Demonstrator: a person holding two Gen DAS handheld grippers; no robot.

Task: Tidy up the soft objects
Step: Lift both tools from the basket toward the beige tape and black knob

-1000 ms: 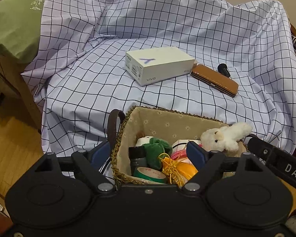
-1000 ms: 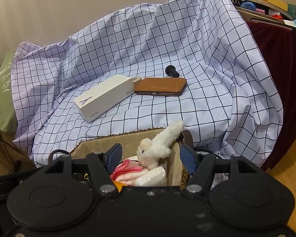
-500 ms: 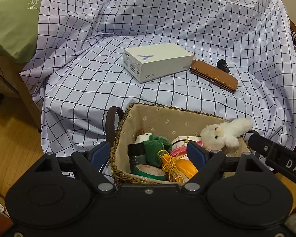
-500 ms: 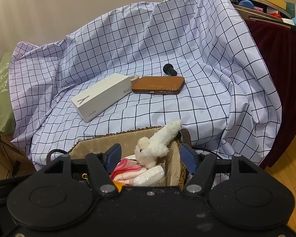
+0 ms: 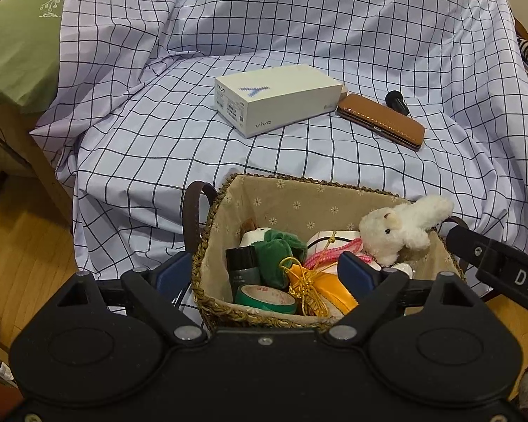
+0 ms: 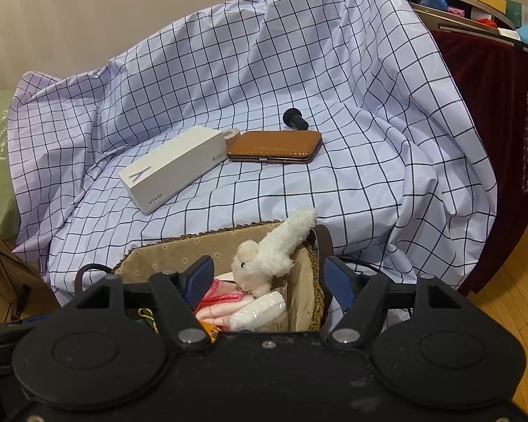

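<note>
Home living room, checked sheet draped over furniture, wooden floor, green cushion, cluttered side shelf

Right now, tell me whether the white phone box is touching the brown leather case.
Touching. In the right wrist view, the white phone box has its far end butted against the brown leather case, no checked cloth showing between them.

A woven basket sits near, a white plush toy lying on its right rim. The left gripper hovers over it, jaws opening around nothing. A white box lies farther off on the checked cloth.
</note>
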